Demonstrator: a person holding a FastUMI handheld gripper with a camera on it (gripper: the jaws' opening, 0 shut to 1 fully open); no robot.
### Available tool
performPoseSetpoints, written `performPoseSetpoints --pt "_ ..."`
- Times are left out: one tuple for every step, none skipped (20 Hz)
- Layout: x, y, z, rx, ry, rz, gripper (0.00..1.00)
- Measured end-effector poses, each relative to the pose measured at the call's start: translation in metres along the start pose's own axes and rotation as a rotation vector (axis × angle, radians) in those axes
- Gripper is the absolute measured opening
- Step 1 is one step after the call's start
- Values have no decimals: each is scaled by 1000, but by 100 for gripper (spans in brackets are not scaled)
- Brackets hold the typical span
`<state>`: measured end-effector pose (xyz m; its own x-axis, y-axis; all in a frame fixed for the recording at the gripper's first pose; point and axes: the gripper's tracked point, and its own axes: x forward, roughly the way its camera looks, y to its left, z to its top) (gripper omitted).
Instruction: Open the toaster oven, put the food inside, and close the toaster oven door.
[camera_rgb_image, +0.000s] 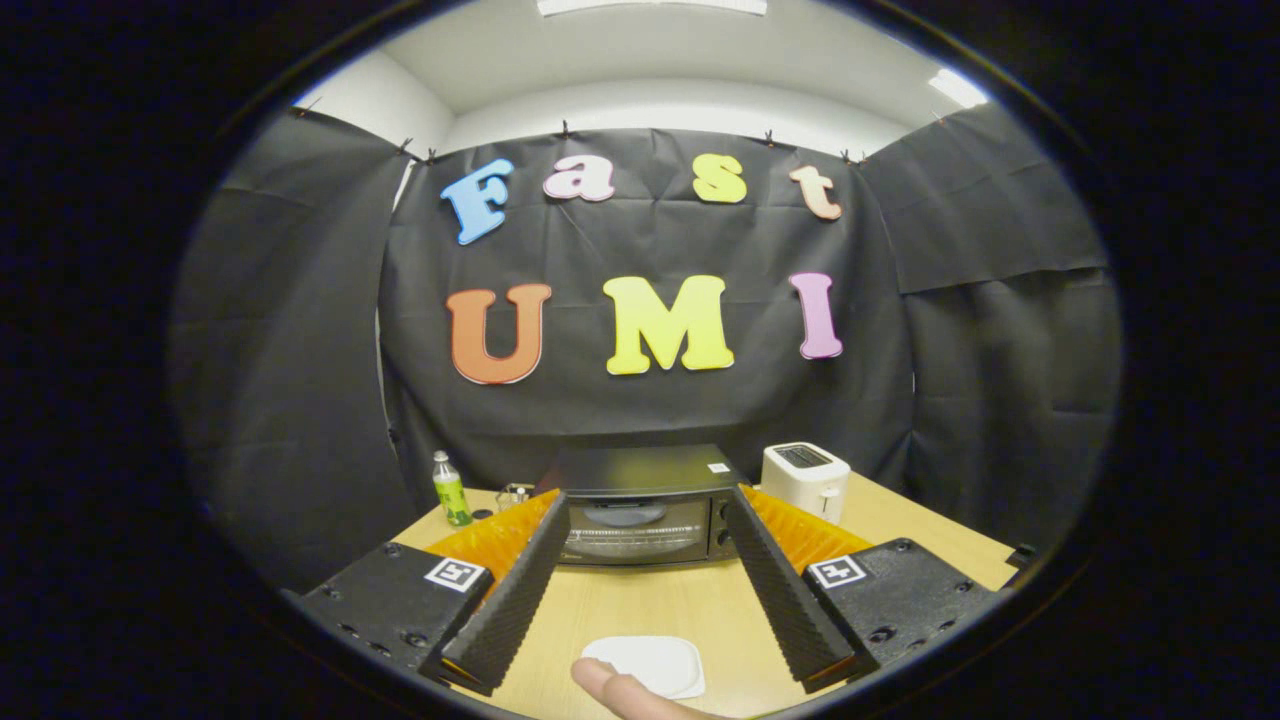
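Two fingers (645, 580): wide open, holding nothing.
Toaster oven (640, 505): beyond the fingers on the bench (660, 605), door shut.
Door: probably stiff; pull its top edge.
Food (650, 664): near, looks light.

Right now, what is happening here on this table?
A person holds the hand-held gripper open above the light wooden table, its fingers spread and gripping nothing. Beyond the fingers stands the black toaster oven, its glass door closed. Near the fingers' base lies a flat white rounded-square piece, with a fingertip of the person beside it. A white pop-up toaster and a green-labelled plastic bottle flank the oven. Nothing is in the oven's door yet.
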<state>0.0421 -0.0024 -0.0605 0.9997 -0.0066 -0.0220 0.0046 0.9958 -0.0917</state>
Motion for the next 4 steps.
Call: performPoseSetpoints --pt "-5 -4 3 5 -6 -5 100" --pt "-10 -5 4 20 -8 -2 100" --pt "-15 -3 4 37 -11 6 100" --pt "-19 -3 4 46 -9 17 100"
